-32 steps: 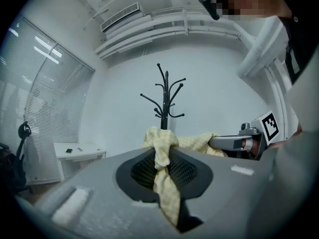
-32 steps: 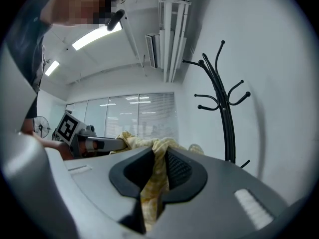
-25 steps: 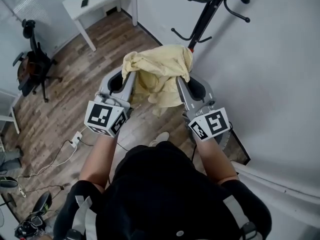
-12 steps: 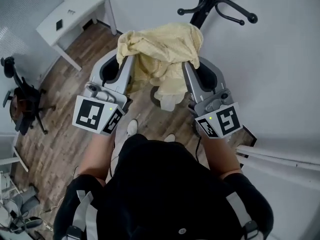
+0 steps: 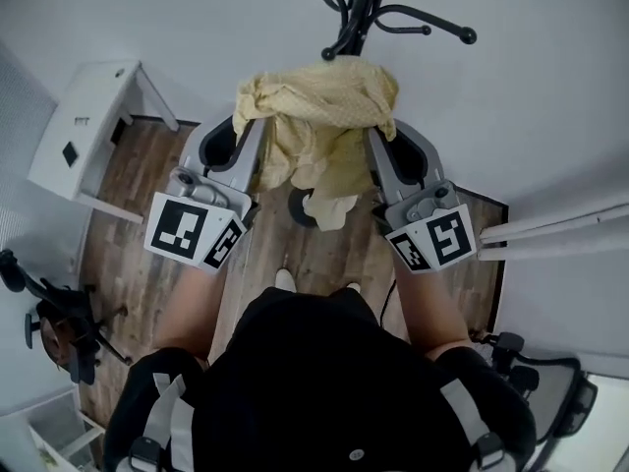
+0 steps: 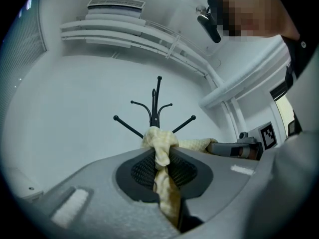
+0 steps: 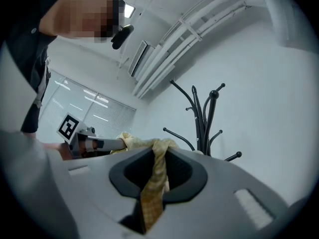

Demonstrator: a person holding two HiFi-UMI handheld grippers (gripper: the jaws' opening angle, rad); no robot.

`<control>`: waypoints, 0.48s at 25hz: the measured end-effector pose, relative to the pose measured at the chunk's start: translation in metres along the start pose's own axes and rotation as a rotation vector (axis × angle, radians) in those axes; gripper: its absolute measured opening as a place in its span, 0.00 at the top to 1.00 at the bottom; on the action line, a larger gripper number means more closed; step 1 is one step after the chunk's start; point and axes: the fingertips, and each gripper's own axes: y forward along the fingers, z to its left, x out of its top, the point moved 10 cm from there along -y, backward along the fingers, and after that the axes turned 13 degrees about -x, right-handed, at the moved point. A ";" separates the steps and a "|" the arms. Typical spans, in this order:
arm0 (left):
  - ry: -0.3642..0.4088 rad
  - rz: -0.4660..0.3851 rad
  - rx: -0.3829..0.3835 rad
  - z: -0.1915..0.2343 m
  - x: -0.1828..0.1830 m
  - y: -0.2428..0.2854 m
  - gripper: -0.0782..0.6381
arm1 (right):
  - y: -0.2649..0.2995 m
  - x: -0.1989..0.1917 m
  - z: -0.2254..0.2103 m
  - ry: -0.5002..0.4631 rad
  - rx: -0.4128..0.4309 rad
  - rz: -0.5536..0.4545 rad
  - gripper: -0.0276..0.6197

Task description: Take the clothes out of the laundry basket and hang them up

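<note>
A pale yellow garment [image 5: 319,116] hangs stretched between my two grippers in the head view, bunched at the top with loose folds drooping in the middle. My left gripper [image 5: 246,121] is shut on its left edge; the cloth [image 6: 162,148] is pinched between the jaws. My right gripper [image 5: 376,126] is shut on its right edge, cloth [image 7: 155,163] running down between the jaws. The black coat stand [image 5: 359,13] rises straight ahead against the white wall, its hooked arms [image 6: 155,111] just beyond the garment. The coat stand [image 7: 204,121] appears close at the right in the right gripper view.
A white table [image 5: 84,131] stands at the left by the wall. White pipes [image 5: 560,234] run along the wall at the right. A black office chair [image 5: 59,327] is at the lower left and another dark chair [image 5: 550,391] at the lower right. Wooden floor [image 5: 324,254] lies below.
Both grippers have lifted the garment up and toward the coat stand, tilting from pointing down to about level. The stand's pole and hooks now sit directly behind the cloth.
</note>
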 end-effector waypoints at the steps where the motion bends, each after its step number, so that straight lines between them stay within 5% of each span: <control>1: 0.000 -0.004 -0.019 0.000 0.002 0.001 0.84 | -0.003 0.003 0.002 -0.009 -0.021 -0.003 0.87; 12: 0.041 -0.059 -0.077 -0.039 0.046 -0.010 0.84 | -0.044 0.055 0.012 -0.080 -0.086 -0.067 0.87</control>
